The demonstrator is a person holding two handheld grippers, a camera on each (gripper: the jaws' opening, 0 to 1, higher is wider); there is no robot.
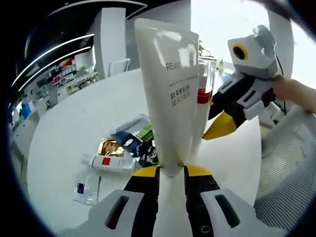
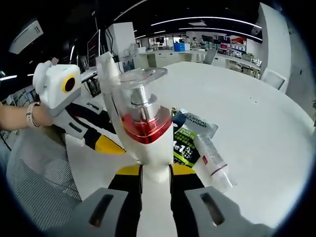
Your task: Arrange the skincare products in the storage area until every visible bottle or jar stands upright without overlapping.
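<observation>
My left gripper point(image 1: 172, 170) is shut on the base of a tall white tube point(image 1: 168, 89), held upright above the white table point(image 1: 74, 123). Just behind the tube a clear-capped bottle with a red band point(image 1: 204, 95) hangs in the right gripper point(image 1: 217, 118), which comes in from the right. In the right gripper view my right gripper point(image 2: 154, 170) is shut on that white pump bottle point(image 2: 143, 123). The left gripper point(image 2: 106, 143) and its tube point(image 2: 106, 64) stand close behind it on the left. A small white bottle with a red label point(image 1: 106, 162) lies on its side.
Flat sachets lie on the table: a gold one point(image 1: 109, 145), dark ones point(image 1: 136, 136), a clear one point(image 1: 86, 185) and a green-black packet point(image 2: 190, 136). Beside that packet a clear tube point(image 2: 212, 160) lies flat. A white mesh basket point(image 1: 291, 168) point(image 2: 39, 173) stands at the table edge.
</observation>
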